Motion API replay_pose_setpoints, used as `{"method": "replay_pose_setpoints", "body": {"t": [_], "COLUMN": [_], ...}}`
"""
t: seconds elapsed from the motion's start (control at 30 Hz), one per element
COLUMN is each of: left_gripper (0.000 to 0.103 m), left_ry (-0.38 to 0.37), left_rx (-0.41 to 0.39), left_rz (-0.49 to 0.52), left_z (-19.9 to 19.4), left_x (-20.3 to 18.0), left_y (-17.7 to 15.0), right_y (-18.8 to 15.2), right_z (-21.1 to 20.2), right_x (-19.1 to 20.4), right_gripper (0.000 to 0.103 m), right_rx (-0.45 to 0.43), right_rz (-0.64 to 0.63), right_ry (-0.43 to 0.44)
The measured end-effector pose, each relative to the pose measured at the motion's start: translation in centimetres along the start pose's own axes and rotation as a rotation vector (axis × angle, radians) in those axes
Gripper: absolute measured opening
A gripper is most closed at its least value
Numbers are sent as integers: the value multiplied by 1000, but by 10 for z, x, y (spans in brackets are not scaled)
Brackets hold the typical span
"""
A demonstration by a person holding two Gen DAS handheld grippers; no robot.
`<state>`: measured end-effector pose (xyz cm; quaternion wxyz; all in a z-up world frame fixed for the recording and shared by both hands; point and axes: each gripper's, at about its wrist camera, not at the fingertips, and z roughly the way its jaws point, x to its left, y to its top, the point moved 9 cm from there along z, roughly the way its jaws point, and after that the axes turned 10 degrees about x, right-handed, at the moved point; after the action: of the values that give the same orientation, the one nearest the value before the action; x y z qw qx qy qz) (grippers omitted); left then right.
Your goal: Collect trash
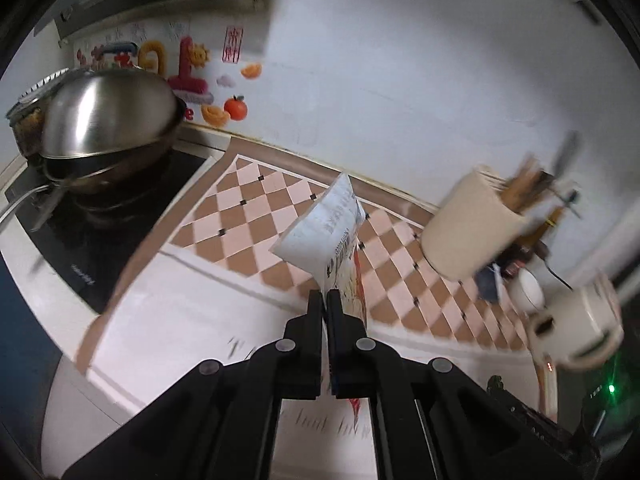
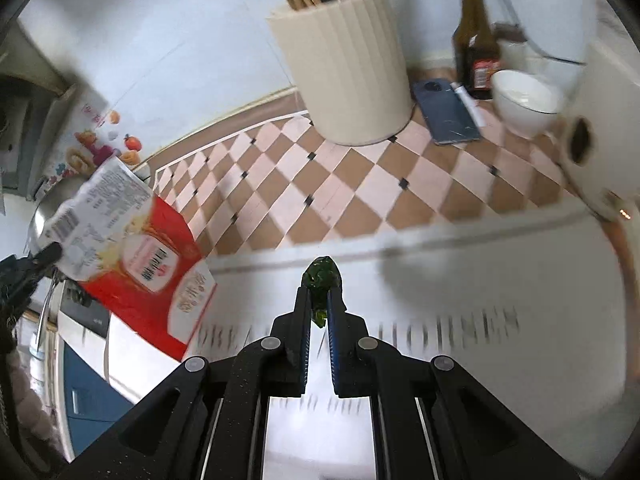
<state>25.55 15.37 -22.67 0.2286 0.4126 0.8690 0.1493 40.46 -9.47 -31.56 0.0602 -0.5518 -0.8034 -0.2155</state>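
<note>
My left gripper (image 1: 325,296) is shut on the edge of a white and red food wrapper (image 1: 324,232), which hangs lifted above the checkered counter mat (image 1: 248,216). The same wrapper (image 2: 132,248) shows at the left of the right wrist view, held up by the left gripper's fingertips (image 2: 48,254). My right gripper (image 2: 319,294) is shut on a small crumpled green wrapper (image 2: 320,276), raised over the white counter (image 2: 480,280).
A steel wok with lid (image 1: 108,120) sits on the black cooktop (image 1: 96,232) at left. A cream utensil holder (image 2: 344,72), a dark sauce bottle (image 2: 476,40), a phone (image 2: 444,112), a white bowl (image 2: 524,100) and a white cooker (image 1: 576,328) stand by the wall.
</note>
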Motion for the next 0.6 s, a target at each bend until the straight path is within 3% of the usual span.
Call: {"method": "replay_pose_setpoints", "body": {"t": [0.13,0.3,0.33,0.5,0.6], "left_gripper": [0,0,0,0,0], "left_ry": [-31,-6,8,52,68], "left_rx": [-2,48,70,197,317], "left_rz": [65,133,142,135,112], "left_z": [-57,-88,-91,-70,-30], "left_x": [30,60,69,99,111], "left_y": [-48,-112,-130,-207,-260], "right_y": [-75,-177,-193,-285,-327], "right_z": [-41,-68,-68,-50,-21], "right_x": [21,51,55,62,52], "right_gripper": [8,7,0,0,0], "right_rx": [-30,-15,-3,116,201], "right_rz": [38,69,70,59,82], "right_ry": [-13,5,9,15,35]}}
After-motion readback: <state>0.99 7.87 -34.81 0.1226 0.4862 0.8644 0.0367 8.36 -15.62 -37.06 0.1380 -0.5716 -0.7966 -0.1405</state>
